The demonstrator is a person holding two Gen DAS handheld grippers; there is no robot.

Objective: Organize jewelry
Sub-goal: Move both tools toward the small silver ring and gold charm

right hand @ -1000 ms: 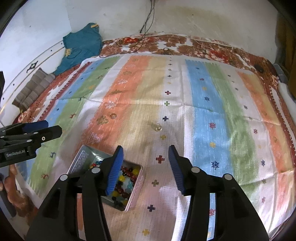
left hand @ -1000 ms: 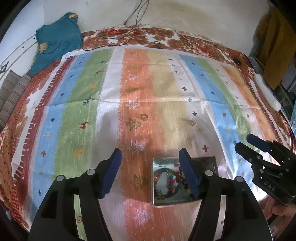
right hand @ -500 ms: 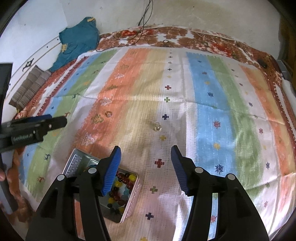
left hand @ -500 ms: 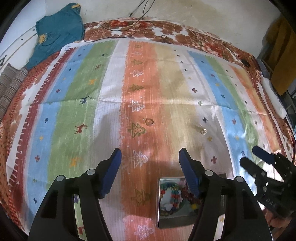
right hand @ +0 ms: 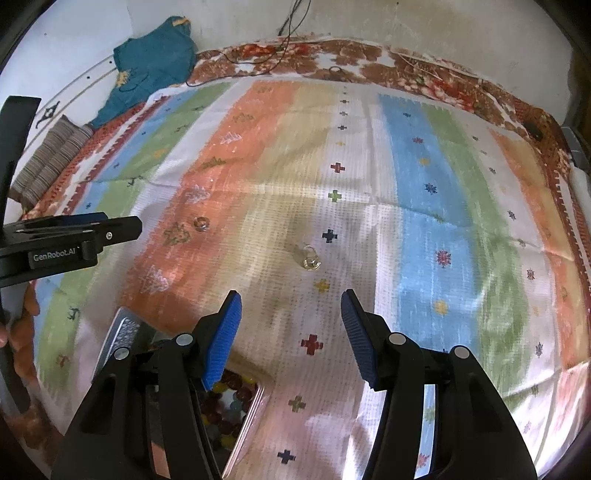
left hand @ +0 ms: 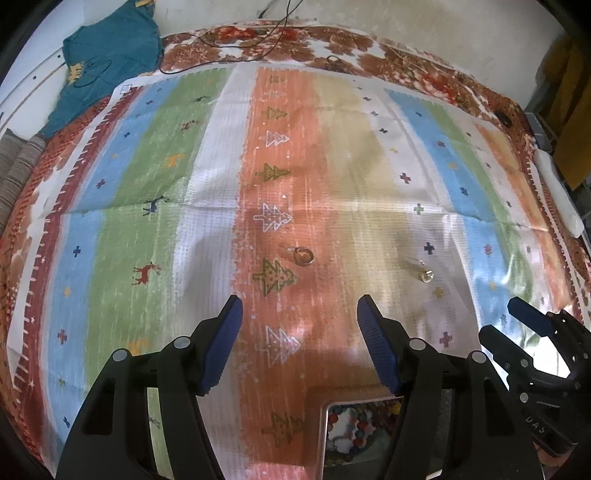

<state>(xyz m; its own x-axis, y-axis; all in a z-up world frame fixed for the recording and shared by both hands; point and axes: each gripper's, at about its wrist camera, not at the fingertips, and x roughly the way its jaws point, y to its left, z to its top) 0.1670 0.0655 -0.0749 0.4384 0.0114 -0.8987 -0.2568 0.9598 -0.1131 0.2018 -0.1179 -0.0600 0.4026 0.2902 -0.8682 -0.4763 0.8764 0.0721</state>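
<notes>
A metal tin (left hand: 325, 424) holding coloured bead jewelry lies on the striped cloth, close under both grippers; it also shows in the right wrist view (right hand: 255, 406). A gold ring (left hand: 303, 255) lies on the orange stripe ahead of my left gripper (left hand: 299, 343), which is open and empty. A small silver ring (right hand: 311, 258) lies on the cream stripe just ahead of my right gripper (right hand: 290, 332), also open and empty. The gold ring shows in the right wrist view (right hand: 201, 223), and the silver ring in the left wrist view (left hand: 424, 273).
The striped cloth (left hand: 147, 184) covers a floral bedspread (left hand: 332, 40). A teal garment (left hand: 107, 62) and a black cable (left hand: 273, 29) lie at the far edge by the wall. A folded striped cloth (right hand: 48, 158) lies at the left.
Both grippers have moved forward over the cloth toward the rings. The tin has slid down toward the bottom of both views. Both jaws stay open.
</notes>
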